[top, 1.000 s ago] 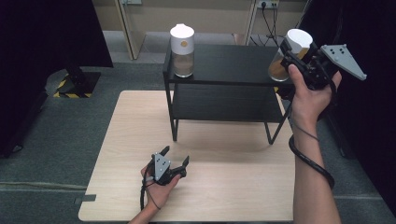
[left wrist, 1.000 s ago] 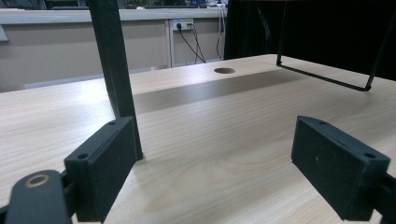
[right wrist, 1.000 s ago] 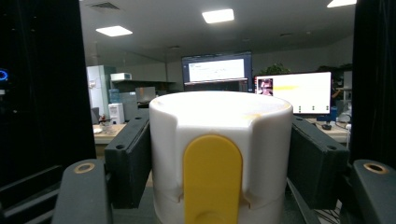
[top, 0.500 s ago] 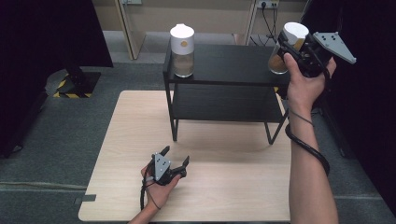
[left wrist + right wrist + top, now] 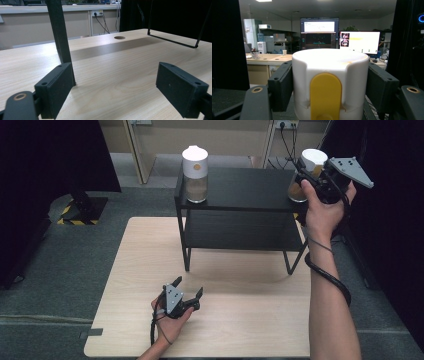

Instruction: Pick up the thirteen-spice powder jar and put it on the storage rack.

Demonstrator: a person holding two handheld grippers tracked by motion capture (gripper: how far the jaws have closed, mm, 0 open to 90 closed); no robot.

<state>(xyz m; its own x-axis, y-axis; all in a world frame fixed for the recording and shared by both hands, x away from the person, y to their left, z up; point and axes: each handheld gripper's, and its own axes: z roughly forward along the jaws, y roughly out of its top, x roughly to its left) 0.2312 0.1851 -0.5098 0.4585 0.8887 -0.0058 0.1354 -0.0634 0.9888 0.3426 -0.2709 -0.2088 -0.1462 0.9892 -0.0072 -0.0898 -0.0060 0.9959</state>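
Observation:
Two clear jars with white lids stand on the top of a black two-level shelf (image 5: pixel 240 185). One jar (image 5: pixel 195 167) is at the shelf's left corner. My right gripper (image 5: pixel 311 166) is shut on the white lid of the other jar (image 5: pixel 303 175) at the right edge; in the right gripper view the pads (image 5: pixel 280 85) press both sides of the lid (image 5: pixel 329 75), which has a yellow tab. My left gripper (image 5: pixel 187 287) rests open on the wooden table (image 5: pixel 240 285) near its front edge, with nothing between its pads (image 5: pixel 56 90).
The shelf's thin black legs (image 5: pixel 186 252) stand on the table's far half; one leg (image 5: pixel 58 35) rises just beyond my left gripper. A round hole (image 5: pixel 119 37) is in the tabletop. Dark curtains flank both sides; grey floor surrounds the table.
My right hand has carried the held jar left and farther back, over the shelf's right edge. The left gripper has stayed put.

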